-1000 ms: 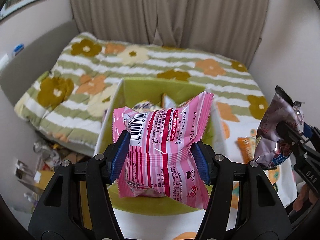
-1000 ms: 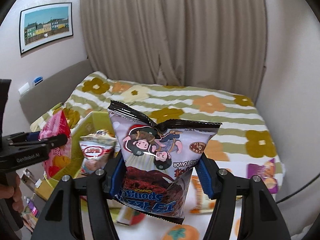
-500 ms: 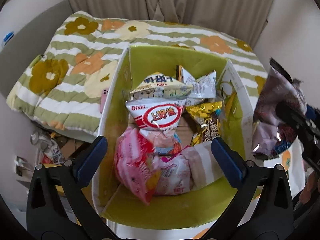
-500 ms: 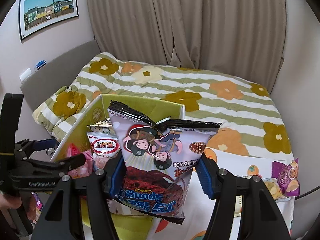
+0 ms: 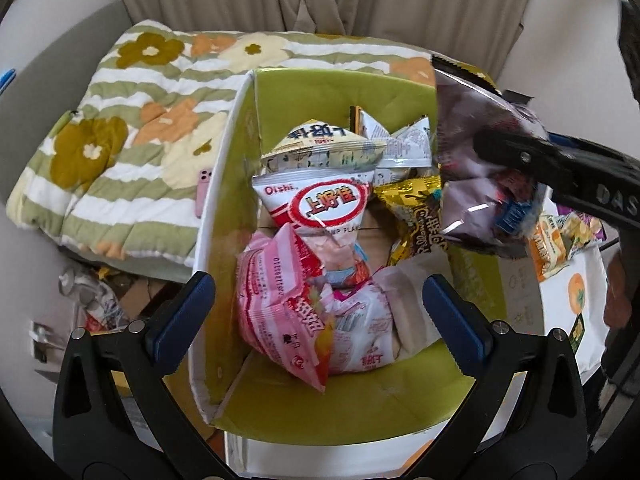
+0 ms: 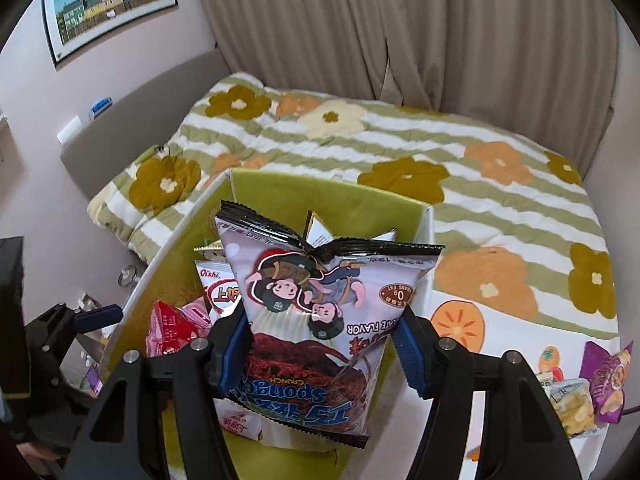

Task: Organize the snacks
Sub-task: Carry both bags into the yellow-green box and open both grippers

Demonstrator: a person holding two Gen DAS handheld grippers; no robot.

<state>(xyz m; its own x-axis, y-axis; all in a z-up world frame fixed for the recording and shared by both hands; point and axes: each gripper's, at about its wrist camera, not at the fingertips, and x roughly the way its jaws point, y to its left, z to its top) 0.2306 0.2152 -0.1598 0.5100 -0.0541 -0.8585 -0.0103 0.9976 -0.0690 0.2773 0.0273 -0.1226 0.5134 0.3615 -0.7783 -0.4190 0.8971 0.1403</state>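
The sponge crunch bag [image 6: 320,320] is being held clamped by the right gripper [image 6: 322,344] above the green box [image 5: 340,92]; the left gripper [image 5: 318,312] is being kept spread, empty. Lowering and releasing is being called for next.

In the right wrist view, the purple snack bag [image 6: 320,320] hides much of the green box [image 6: 280,192] behind it. At the right of the left wrist view, the same bag is blurred.

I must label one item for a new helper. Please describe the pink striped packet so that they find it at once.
Find the green box that stands before the flowered bed. The pink striped packet lies in the box's near left part, just below the white Oishi bag. It alone has pink and white stripes; its neighbours are white or gold.
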